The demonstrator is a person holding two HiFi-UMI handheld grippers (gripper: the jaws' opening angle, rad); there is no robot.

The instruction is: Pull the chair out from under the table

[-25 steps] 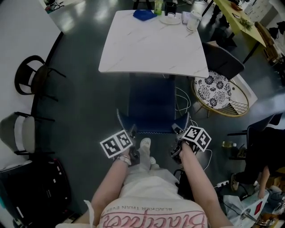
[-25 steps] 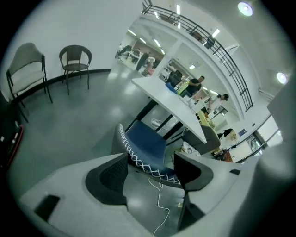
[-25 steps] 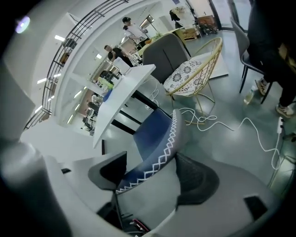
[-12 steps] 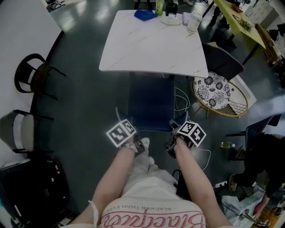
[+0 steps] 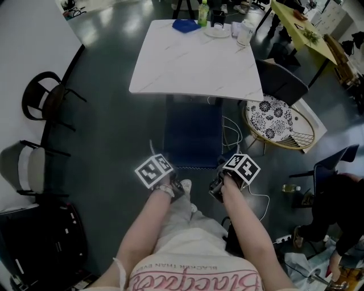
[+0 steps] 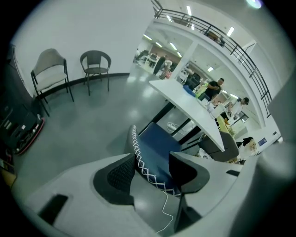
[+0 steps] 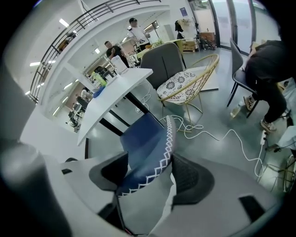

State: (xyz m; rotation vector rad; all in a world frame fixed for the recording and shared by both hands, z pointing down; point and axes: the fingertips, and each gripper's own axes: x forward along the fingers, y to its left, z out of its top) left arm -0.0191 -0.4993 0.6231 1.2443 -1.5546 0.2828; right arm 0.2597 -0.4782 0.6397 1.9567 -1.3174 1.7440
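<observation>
Closing L tongs (image 6: 152,171), R tongs (image 7: 150,173) round chair (image 5: 193,136) back, wider earlier

1 white table (image 5: 196,62), 1 blue chair (image 5: 193,136), 1 green bottle (image 5: 202,9), 2 grippers (image 6: 152,169) (image 7: 145,173).

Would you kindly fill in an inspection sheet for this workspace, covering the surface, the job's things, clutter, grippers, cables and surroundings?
Surface: white table, mostly bare; dark floor.
Job's things: blue chair, pushed up to the table's near edge, backrest toward the person.
Clutter: blue cloth, green bottle and cups at the table's far edge.
Grippers: left gripper and right gripper both closing, each with the backrest's stitched rim between its jaws.
Cables: white cable loose on the floor beside the chair.
Surroundings: wicker chair with patterned cushion; two chairs by the wall.
</observation>
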